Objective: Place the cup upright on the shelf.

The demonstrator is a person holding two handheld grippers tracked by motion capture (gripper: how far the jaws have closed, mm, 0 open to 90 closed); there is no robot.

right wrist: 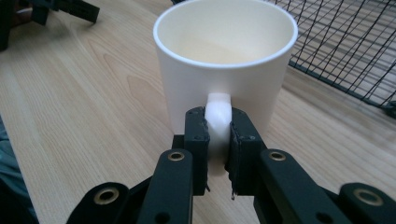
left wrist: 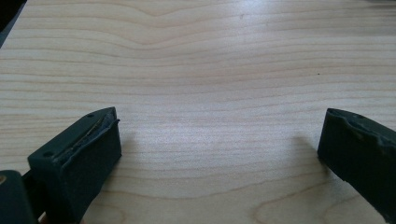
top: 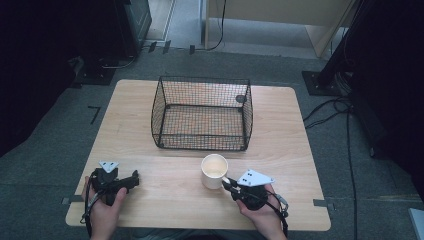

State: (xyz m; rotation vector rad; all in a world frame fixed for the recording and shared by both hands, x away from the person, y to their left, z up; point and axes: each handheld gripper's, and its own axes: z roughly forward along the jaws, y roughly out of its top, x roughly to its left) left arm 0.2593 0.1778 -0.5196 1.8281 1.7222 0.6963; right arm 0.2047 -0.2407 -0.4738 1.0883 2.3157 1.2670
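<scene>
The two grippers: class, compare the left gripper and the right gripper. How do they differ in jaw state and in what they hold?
The left gripper has its jaws wide apart over bare wooden table; the right gripper has its jaws shut on the white mug's handle. The left gripper holds nothing; the right gripper holds the white mug, which stands upright in front of the wire basket. Both are black and hand-held near the table's near edge.

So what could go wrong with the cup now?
The right tongs pinch only the thin handle of the white mug, so the mug might swing or slip out when lifted. The wire basket stands just behind it, so the mug could bump the basket's near wall if not raised high enough. The left tongs rest open, too far off to catch it.
</scene>
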